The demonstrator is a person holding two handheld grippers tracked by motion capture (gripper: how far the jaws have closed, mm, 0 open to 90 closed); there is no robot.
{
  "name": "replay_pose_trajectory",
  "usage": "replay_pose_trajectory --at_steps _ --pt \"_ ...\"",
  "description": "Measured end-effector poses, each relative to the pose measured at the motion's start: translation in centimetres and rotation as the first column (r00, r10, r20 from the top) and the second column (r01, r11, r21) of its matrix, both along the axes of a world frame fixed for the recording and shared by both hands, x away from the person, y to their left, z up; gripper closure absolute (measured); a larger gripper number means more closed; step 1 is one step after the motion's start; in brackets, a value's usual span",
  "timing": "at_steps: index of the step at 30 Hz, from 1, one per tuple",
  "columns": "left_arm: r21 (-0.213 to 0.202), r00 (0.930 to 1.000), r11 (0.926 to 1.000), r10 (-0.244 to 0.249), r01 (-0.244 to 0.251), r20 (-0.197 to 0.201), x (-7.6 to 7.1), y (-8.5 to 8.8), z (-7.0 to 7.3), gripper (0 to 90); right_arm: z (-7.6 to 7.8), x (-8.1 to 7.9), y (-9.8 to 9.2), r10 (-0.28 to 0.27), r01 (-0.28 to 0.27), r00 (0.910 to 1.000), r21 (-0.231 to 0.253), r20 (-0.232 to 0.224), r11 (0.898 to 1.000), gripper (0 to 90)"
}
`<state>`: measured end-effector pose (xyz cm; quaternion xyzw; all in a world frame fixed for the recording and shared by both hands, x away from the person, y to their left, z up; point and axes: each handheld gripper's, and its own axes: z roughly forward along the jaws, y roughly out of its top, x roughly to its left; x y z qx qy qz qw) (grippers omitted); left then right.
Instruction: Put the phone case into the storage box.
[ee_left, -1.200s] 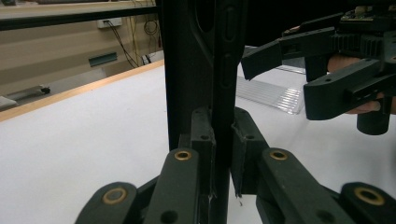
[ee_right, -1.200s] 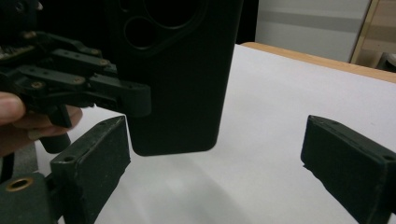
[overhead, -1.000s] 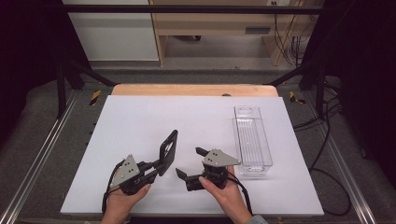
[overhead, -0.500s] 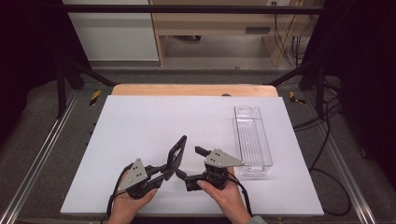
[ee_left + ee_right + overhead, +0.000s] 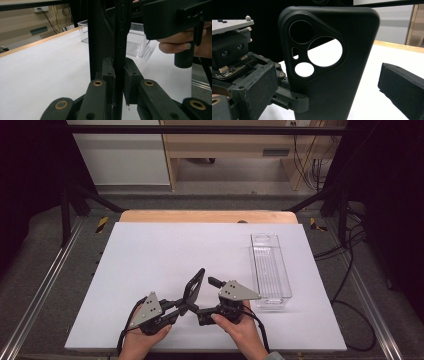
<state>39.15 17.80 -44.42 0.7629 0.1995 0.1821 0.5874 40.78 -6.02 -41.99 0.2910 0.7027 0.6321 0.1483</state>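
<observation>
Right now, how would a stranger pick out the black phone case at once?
Start at the white table and look at its near edge. Between the hands, the left tool grips the black phone case upright; round camera holes distinguish it from the clear bin.

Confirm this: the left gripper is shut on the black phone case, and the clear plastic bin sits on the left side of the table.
Not quite. The left gripper is shut on the black phone case, but the clear plastic bin sits on the right side of the table, as the high view shows.
</observation>
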Motion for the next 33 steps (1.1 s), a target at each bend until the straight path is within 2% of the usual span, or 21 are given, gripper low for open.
replay_pose_trajectory --at_steps 7,33 --pt "0.004 0.9999 0.9999 -0.013 0.013 0.003 -0.2 -0.4 0.0 81.8 0.0 -0.1 0.1 -0.003 0.003 1.0000 -0.003 0.001 1.000 2.7" --pt "0.006 0.9984 0.9984 -0.056 0.056 -0.002 -0.7 -1.3 -0.1 81.8 -0.1 -0.3 0.4 -0.008 0.008 0.9999 0.045 -0.010 0.999 2.8"
